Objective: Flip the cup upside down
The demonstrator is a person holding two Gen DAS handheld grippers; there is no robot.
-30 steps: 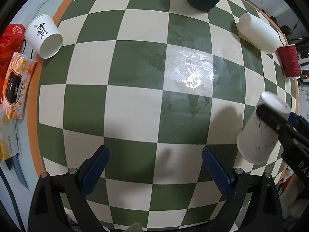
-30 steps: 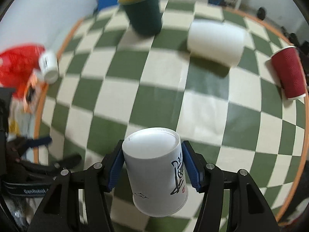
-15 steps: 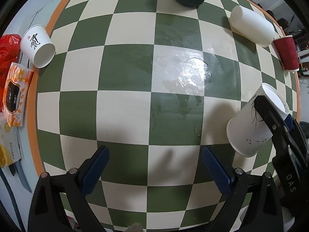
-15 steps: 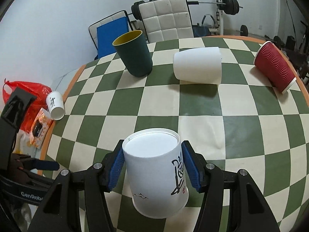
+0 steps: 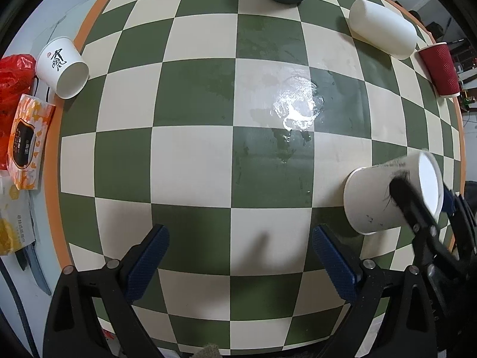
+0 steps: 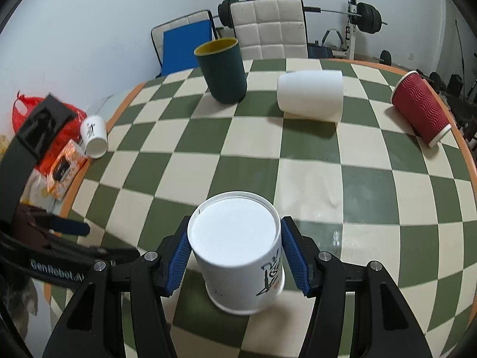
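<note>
ribbed blue fingers (image 6: 179, 253) clamp the inverted paper cup (image 6: 238, 247).

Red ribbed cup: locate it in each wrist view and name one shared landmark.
Left wrist: red ribbed cup at the upper right, by the table edge.
Right wrist: far right, on its side near the orange rim.
Shared landmark: plain white cup lying beside it.

The table (image 6: 369, 185) is green-and-cream checked, orange-edged; one cup (image 6: 235, 250) white with black script, another (image 6: 420, 109) ribbed red.
</note>
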